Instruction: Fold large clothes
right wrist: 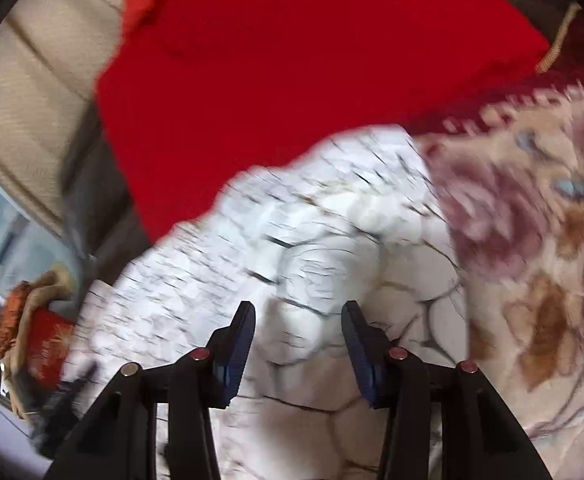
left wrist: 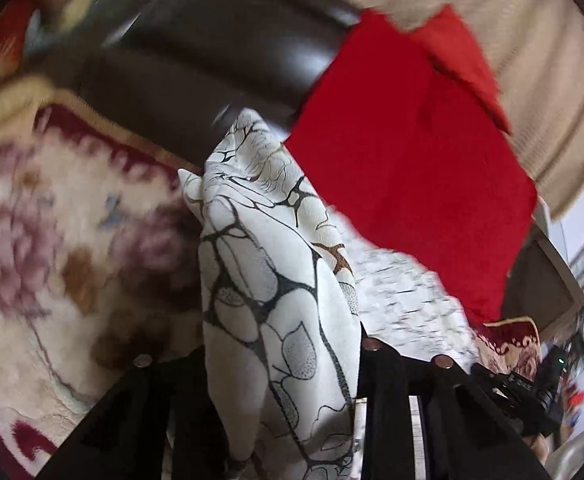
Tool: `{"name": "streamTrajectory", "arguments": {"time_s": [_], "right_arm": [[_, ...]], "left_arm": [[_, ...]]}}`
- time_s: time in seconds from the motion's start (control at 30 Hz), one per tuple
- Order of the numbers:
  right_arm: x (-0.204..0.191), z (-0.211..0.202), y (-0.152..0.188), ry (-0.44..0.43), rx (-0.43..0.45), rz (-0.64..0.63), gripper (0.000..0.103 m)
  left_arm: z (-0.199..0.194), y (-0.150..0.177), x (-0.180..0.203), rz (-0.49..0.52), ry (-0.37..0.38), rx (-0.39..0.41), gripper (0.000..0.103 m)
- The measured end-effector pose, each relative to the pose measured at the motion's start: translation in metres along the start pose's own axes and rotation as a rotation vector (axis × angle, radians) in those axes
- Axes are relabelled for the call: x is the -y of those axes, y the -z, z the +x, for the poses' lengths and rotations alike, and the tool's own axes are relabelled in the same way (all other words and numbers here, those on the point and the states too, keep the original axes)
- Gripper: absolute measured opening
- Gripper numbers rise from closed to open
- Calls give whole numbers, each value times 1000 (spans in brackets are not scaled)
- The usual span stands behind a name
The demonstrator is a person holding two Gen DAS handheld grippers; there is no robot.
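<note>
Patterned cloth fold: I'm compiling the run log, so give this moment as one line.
left gripper: shut on patterned cloth, bunch lifted | right gripper: open above cloth | red cloth: flat behind | floral rug: beneath

Floral rug (right wrist: 539, 240) under white patterned garment (right wrist: 331, 248) and red cloth (right wrist: 292, 72)

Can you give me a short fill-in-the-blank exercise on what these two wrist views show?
1. The left tool is shut on a bunch of white cloth patterned with ____ lines.
2. The right tool stands ____ above the same cloth, its blue pads apart.
3. Beyond the white cloth lies a plain ____ cloth.
4. Under the cloths is a rug with a ____ pattern.

Missing words: black; open; red; floral
</note>
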State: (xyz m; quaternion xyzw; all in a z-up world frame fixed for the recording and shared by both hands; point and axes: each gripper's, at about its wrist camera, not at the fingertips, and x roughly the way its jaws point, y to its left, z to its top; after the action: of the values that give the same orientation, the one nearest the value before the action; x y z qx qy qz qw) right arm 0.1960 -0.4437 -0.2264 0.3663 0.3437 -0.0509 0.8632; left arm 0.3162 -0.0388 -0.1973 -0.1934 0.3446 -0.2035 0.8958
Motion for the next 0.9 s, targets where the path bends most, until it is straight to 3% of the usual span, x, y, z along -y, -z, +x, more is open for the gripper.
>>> {"name": "streamTrajectory", "arguments": {"time_s": [0.13,0.27,0.33,0.4,0.47,0.53,0.6,0.67,0.7,0.77,0.83,0.9], "right_arm": [[19,-23,-9,-66,49,68,38],[46,-44,-19,-134,99,159,41],[53,-50,-23,-151,110,183,41],[62,-56,-26,-181,117,213,41],[76,-63,-29,-211,125,249,41],[87,-64,-34,-247,130,293,41],[99,-63,-36,-301,124,340,41],[102,-57,-39,-361,87,366,46],[101,-53,-40,-393,63,369,55],[96,-49,-41,-427,40,356,58],[87,-47,-41,-445,17,330,59],[80,-45,-40,-456,1,311,62]], "left_arm": [[-18,-6,80,222,13,7,27],[-11,19,182,482,39,-58,24],[9,49,234,590,73,-139,22],[31,84,271,693,114,-204,12],[65,127,294,781,78,-295,12],[85,148,293,800,31,-334,13],[81,152,284,776,51,-348,14],[60,138,276,759,117,-333,35],[50,130,273,745,150,-329,42],[22,111,265,705,205,-294,62],[-10,85,247,652,267,-237,66],[-24,62,230,595,267,-189,69]]}}
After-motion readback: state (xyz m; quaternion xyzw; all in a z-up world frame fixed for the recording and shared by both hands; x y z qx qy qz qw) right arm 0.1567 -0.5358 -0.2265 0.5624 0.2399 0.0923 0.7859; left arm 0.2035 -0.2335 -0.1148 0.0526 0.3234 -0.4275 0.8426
